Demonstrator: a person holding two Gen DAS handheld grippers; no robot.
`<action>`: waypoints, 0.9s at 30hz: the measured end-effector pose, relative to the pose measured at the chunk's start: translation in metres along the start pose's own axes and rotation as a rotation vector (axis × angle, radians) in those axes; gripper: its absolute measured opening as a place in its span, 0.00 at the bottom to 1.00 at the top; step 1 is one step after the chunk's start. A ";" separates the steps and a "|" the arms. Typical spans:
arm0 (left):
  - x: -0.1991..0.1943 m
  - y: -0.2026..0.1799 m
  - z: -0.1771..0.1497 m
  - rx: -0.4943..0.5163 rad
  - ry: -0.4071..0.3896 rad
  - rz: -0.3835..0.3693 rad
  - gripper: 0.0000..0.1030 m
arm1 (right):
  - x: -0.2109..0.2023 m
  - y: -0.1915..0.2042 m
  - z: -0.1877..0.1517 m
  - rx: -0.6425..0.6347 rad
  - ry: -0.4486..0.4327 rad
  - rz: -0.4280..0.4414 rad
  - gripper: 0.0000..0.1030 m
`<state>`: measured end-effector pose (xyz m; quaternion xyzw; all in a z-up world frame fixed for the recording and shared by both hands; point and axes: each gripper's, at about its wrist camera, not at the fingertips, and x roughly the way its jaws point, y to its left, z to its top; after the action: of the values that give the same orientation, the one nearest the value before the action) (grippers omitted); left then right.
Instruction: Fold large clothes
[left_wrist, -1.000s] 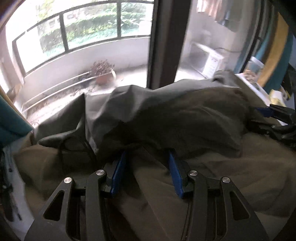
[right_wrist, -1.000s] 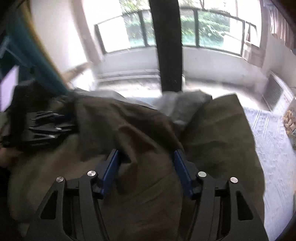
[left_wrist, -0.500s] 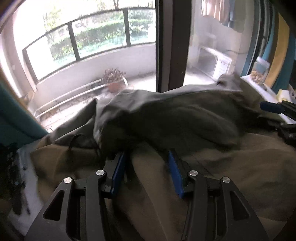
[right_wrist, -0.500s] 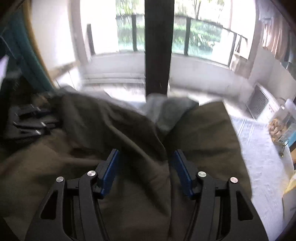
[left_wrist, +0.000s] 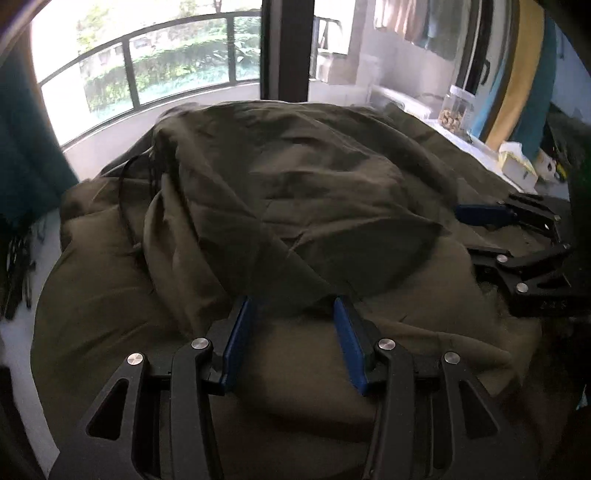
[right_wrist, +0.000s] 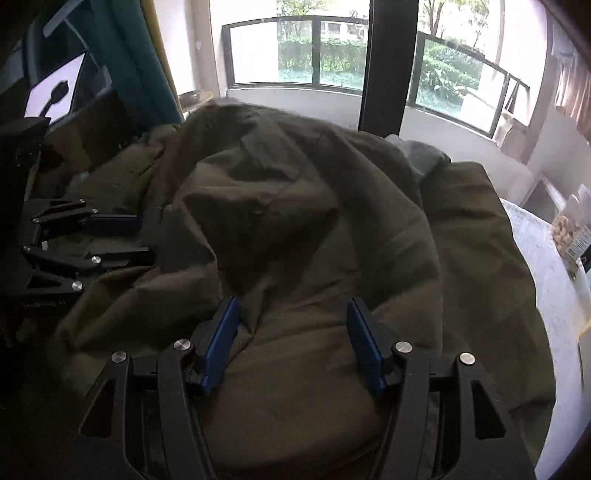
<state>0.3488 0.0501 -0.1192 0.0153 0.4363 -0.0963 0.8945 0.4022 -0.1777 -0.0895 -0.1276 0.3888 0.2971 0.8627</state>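
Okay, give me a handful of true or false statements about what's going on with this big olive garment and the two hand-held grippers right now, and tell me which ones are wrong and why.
1. The olive garment is bunched up in a heap. True.
2. The left hand-held gripper has olive fabric between its blue pads. True.
3. The right hand-held gripper is held clear of the garment with nothing between its fingers. False: a thick fold of the garment sits between them.
4. The garment is already folded into a neat flat rectangle. False: it is crumpled and mounded.
5. A clear jar stands beyond the garment in the left wrist view. True.
6. The window is covered by drawn curtains. False: greenery shows through the glass.
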 end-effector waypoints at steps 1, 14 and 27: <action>-0.004 0.000 0.000 -0.003 0.000 0.009 0.48 | -0.006 -0.001 -0.001 0.003 -0.006 -0.008 0.59; -0.099 -0.012 -0.038 -0.053 -0.171 0.030 0.48 | -0.089 -0.014 -0.046 0.073 -0.079 -0.060 0.59; -0.153 -0.033 -0.125 -0.158 -0.231 0.009 0.53 | -0.133 -0.002 -0.100 0.121 -0.108 -0.060 0.59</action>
<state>0.1539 0.0562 -0.0749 -0.0647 0.3366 -0.0588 0.9376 0.2745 -0.2790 -0.0571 -0.0707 0.3549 0.2537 0.8970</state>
